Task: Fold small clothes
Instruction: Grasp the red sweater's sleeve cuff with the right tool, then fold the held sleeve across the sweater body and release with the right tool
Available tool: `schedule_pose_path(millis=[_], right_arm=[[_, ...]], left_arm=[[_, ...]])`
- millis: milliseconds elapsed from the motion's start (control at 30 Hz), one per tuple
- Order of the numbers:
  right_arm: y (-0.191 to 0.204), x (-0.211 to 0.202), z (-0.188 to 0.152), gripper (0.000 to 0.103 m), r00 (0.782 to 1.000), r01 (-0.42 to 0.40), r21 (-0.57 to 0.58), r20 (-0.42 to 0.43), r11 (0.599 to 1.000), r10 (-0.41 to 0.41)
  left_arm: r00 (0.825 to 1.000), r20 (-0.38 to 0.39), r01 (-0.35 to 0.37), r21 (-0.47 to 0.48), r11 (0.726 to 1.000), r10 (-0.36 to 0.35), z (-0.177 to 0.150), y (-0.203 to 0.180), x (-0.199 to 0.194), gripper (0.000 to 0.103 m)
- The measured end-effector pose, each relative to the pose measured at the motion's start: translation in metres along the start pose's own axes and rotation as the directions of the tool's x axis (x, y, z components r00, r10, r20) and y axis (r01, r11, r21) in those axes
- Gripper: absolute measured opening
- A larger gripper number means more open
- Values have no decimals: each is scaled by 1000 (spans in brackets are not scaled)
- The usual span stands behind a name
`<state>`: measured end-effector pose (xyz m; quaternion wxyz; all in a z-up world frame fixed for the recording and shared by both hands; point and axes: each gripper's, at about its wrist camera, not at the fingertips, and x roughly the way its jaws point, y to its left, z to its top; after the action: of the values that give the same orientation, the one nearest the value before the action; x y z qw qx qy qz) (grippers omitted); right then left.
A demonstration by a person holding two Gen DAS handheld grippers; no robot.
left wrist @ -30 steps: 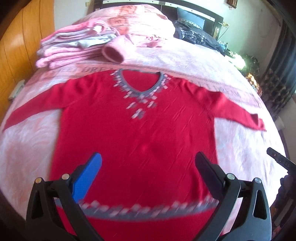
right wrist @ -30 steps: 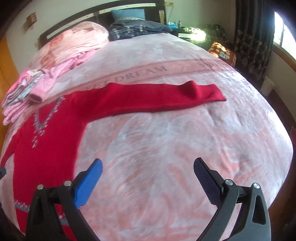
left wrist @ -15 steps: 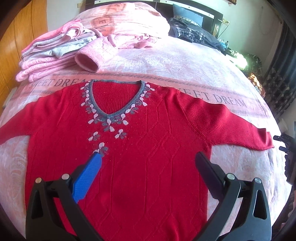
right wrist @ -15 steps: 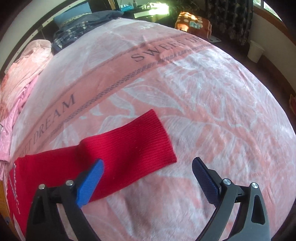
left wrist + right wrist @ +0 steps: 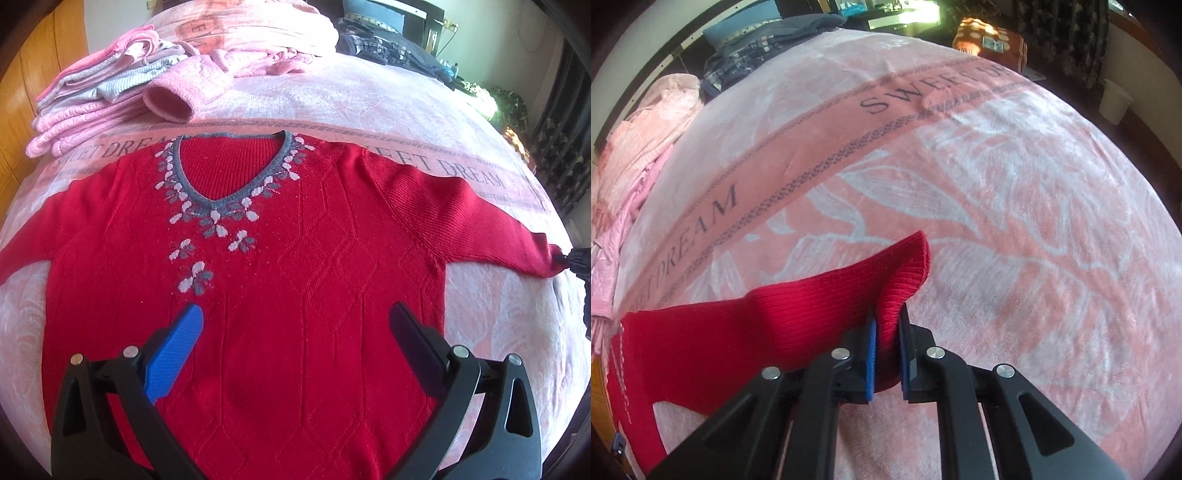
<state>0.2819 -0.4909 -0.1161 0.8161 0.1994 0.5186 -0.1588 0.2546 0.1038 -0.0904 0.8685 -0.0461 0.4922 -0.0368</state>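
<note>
Pink blanket (image 5: 1015, 206) filling both frames, red sweater (image 5: 295, 295) spread face-up across the middle of the left view – laid flat, presumably so the sleeves can fold inward. Right gripper (image 5: 886, 354) clenched on the sleeve cuff (image 5: 905, 273) at lower centre, probably to swing it over the body; left gripper (image 5: 295, 328) spread wide, grasping nothing, above the chest. Other sleeve cut off at left edge – hem hidden behind the jaws.

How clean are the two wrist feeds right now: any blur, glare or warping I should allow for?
Left wrist view: sharp, red sweater evenly lit, open left hand-held gripper crisp; bright glare at the far right edge; fisheye bows the blanket. Right wrist view: sharp too, sleeve cuff clear in the shut right hand-held gripper; overexposed patch at top centre; strong barrel warp, dark corners.
</note>
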Motion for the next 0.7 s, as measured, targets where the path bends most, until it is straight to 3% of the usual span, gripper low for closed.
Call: schedule_pose_path(millis=[133,400,533,700], right_arm=[[-19,-5,-13,9,1000,5,72,0,997,-5],[3,-6,-15,9,992,120,26,47,992,-121],[35,-42,-16,9,986,-3,21,168,1000,-1],[134,-68,-27,9,971,-65,-167,215,984,100]], left_arm=[[1000,6,3,3,1000,-3,-2,8,-5,100],[999,-42,-18,-65,998,15,2,46,4,100],[999,-34,-31,-71,997,29,2,63,2,100],[999,-32,-38,-87,995,36,4,83,3,100]])
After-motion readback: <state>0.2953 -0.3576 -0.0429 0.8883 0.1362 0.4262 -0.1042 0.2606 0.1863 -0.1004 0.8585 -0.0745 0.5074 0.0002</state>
